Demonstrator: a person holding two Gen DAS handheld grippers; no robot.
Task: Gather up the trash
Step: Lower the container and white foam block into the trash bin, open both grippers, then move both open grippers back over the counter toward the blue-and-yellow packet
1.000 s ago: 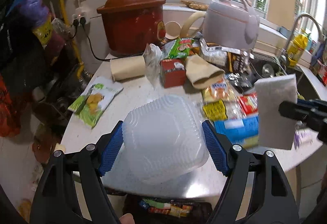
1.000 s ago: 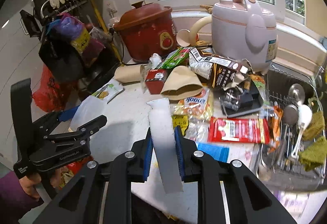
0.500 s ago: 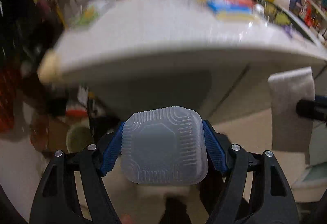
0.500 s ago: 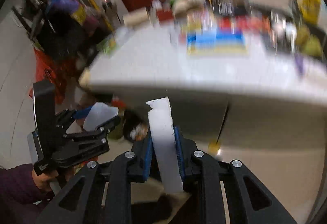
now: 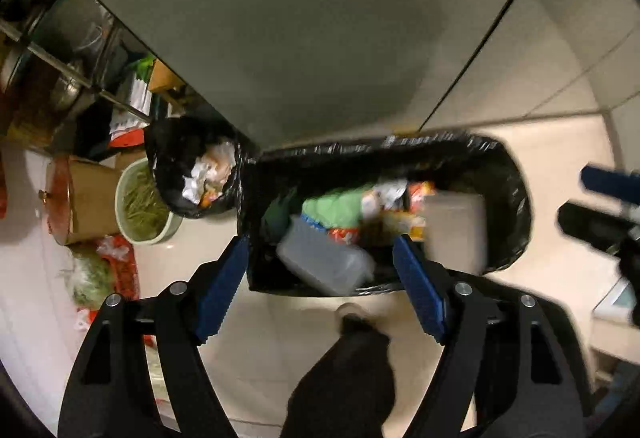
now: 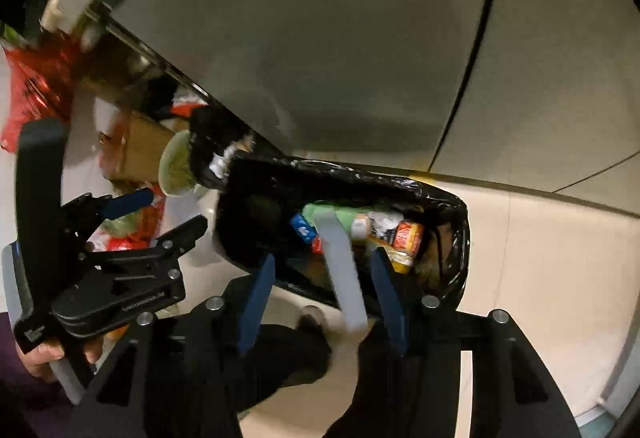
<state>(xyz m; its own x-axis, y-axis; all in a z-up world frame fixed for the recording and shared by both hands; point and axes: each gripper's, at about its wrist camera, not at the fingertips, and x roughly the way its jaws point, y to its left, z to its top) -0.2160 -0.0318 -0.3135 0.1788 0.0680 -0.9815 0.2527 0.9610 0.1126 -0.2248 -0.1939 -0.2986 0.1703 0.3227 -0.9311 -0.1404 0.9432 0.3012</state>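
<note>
Both grippers hover over a black-lined trash bin (image 5: 516, 198) on the floor, also in the right wrist view (image 6: 452, 214). My left gripper (image 5: 320, 282) is open and empty; the clear plastic container (image 5: 324, 262) lies in the bin among wrappers. My right gripper (image 6: 322, 290) is open; the white flat piece (image 6: 342, 270) sits between its jaws without touching them, blurred, over the bin. It shows in the left wrist view (image 5: 456, 234) as a pale blur at the bin's right side.
A second black trash bag (image 5: 192, 166) stands left of the bin, with a green bowl (image 5: 140, 206) and a cardboard box (image 5: 88, 198) beyond. Grey cabinet doors (image 5: 320, 18) rise behind the bin. My dark shoe (image 5: 352, 370) is below the grippers.
Both grippers dropped from the countertop to above the floor bin and opened. The clear container left the left gripper and lies in the bin. The white piece is loose from the right gripper.
</note>
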